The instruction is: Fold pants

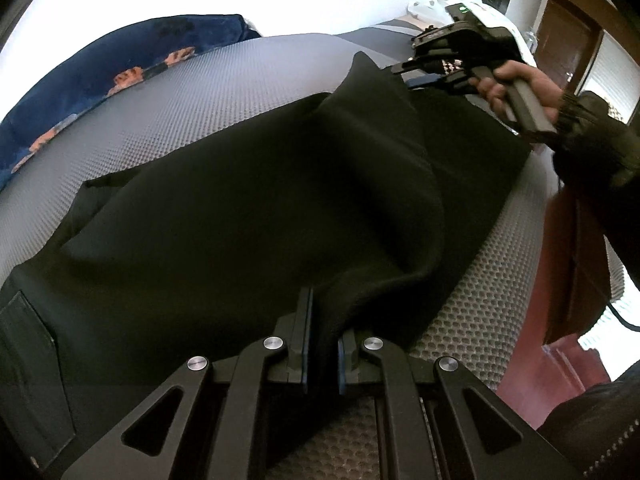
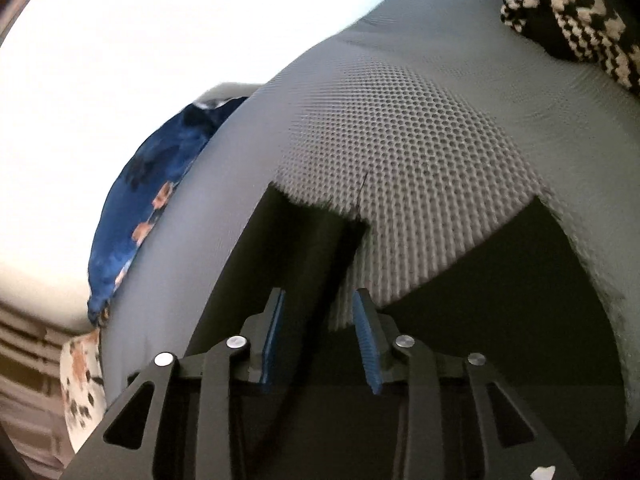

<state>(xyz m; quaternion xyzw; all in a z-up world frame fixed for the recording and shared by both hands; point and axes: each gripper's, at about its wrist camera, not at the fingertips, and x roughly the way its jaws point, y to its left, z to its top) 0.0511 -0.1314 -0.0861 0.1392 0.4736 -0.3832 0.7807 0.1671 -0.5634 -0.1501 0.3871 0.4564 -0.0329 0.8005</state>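
1. The black pants point(image 1: 224, 208) lie spread over a grey mesh-textured surface point(image 1: 168, 112), with a back pocket showing at the near left edge.
2. The left claw point(image 1: 324, 344) is clamped on a raised fold of the pants — the fabric rises up between its blue pads point(image 1: 307, 320) and drapes away toward the far side.
3. The right claw point(image 2: 320, 320), seen from its own camera, has its two blue pads standing apart, with a strip of black fabric running between them; whether it actually pinches that cloth I cannot tell.
4. From the left camera the right hand point(image 1: 516, 88) grips its handle at the far corner of the pants, where a point of fabric is lifted off the surface.
5. A dark blue cloth with orange patches point(image 1: 100, 76) lies at the surface's far left edge — a black-and-white knitted piece point(image 2: 568, 20) sits at the far right.
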